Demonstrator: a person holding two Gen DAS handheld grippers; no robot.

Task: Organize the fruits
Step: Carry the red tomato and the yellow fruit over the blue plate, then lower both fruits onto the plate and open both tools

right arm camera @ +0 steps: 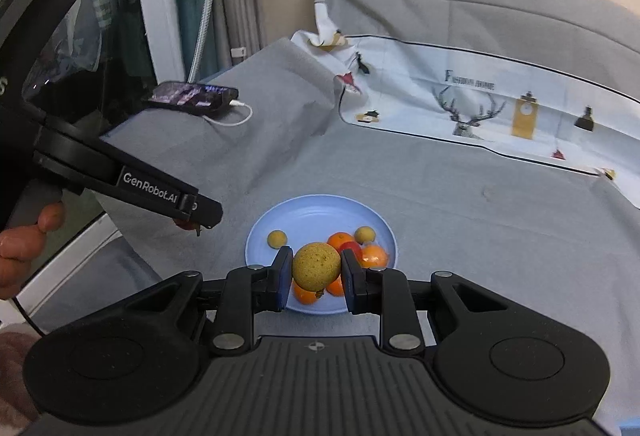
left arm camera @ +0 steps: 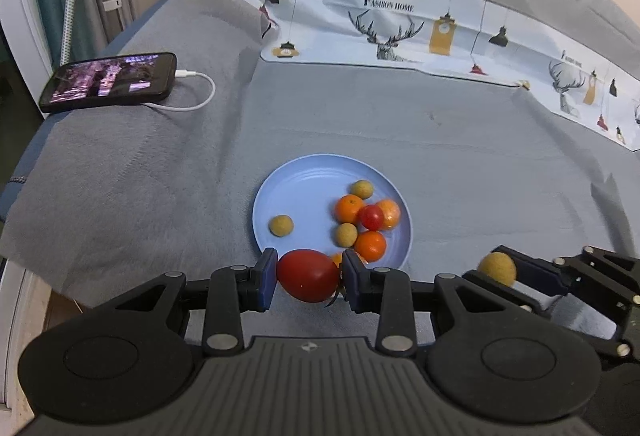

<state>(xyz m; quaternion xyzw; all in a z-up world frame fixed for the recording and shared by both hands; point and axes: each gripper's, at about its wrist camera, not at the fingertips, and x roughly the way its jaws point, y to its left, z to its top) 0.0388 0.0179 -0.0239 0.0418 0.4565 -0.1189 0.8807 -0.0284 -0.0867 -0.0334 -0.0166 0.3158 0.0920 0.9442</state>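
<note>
A light blue plate (left arm camera: pixel 304 176) lies on the grey cloth and holds several small fruits: oranges (left arm camera: pixel 349 208), a cherry tomato (left arm camera: pixel 371 217) and tan round longans (left arm camera: pixel 281 225). My left gripper (left arm camera: pixel 309 276) is shut on a larger red tomato (left arm camera: pixel 307 275), held just above the plate's near rim. My right gripper (right arm camera: pixel 316 268) is shut on a tan longan (right arm camera: pixel 316 266) over the near side of the same plate (right arm camera: pixel 308 212). In the left wrist view the right gripper (left arm camera: pixel 504 272) shows at the right edge with its longan (left arm camera: pixel 497 268).
A black phone (left arm camera: pixel 108 81) on a white charging cable (left arm camera: pixel 192 96) lies at the left on the cloth. A printed white sheet (left arm camera: pixel 420 32) with deer runs along the back. A hand (right arm camera: pixel 24 240) holds the left gripper's handle at the left.
</note>
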